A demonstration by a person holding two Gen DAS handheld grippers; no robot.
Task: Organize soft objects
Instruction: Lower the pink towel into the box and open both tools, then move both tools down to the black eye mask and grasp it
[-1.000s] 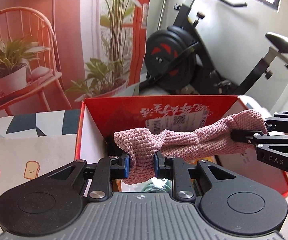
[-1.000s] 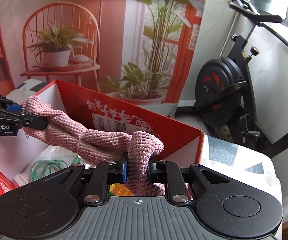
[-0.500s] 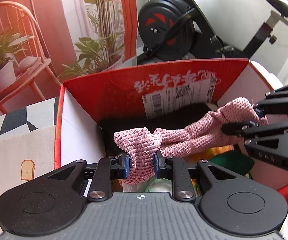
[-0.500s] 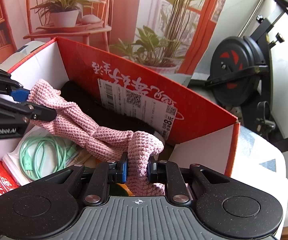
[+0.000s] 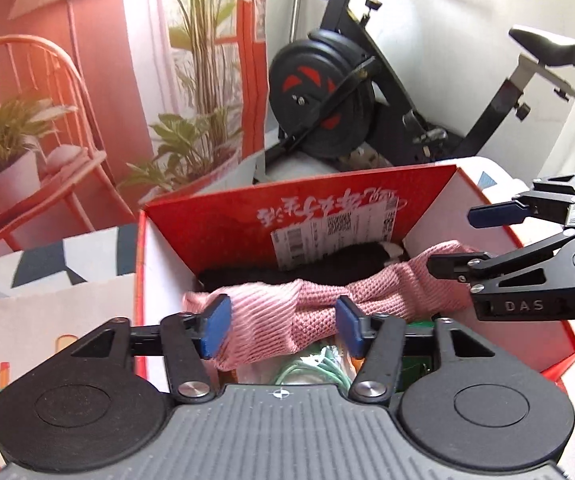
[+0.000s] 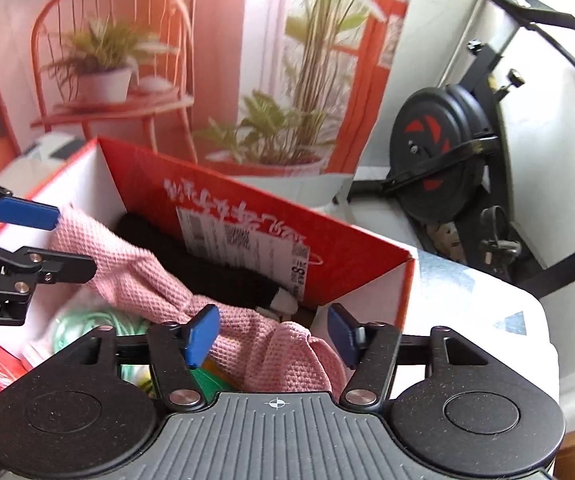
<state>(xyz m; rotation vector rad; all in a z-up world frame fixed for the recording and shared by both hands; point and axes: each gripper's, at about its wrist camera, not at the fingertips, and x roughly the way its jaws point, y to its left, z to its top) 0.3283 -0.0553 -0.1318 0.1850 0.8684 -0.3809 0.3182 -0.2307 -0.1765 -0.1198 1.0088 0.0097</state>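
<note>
A pink knitted cloth (image 5: 371, 294) (image 6: 135, 276) sags across the open red cardboard box (image 5: 207, 232) (image 6: 147, 176). In the left wrist view my left gripper (image 5: 282, 326) has its jaws opening. One end of the cloth lies loose between its blue pads (image 5: 215, 326), which do not pinch it. My right gripper (image 6: 272, 334) is opening too, with the other end of the cloth slack between its pads (image 6: 203, 334). Each gripper shows at the other view's edge, right gripper (image 5: 471, 240) and left gripper (image 6: 47, 240), fingers apart around the cloth.
A black soft item (image 5: 347, 260) (image 6: 223, 268) lies along the box's back wall. A coiled green cable (image 5: 315, 368) (image 6: 87, 324) in a clear bag lies under the cloth. The box stands on a patterned cloth (image 5: 47, 308). An exercise bike (image 5: 327, 92) stands behind.
Both grippers were shut on the ends of the pink cloth; now their pads stand wide apart and the cloth has spread and slumped into the box.
</note>
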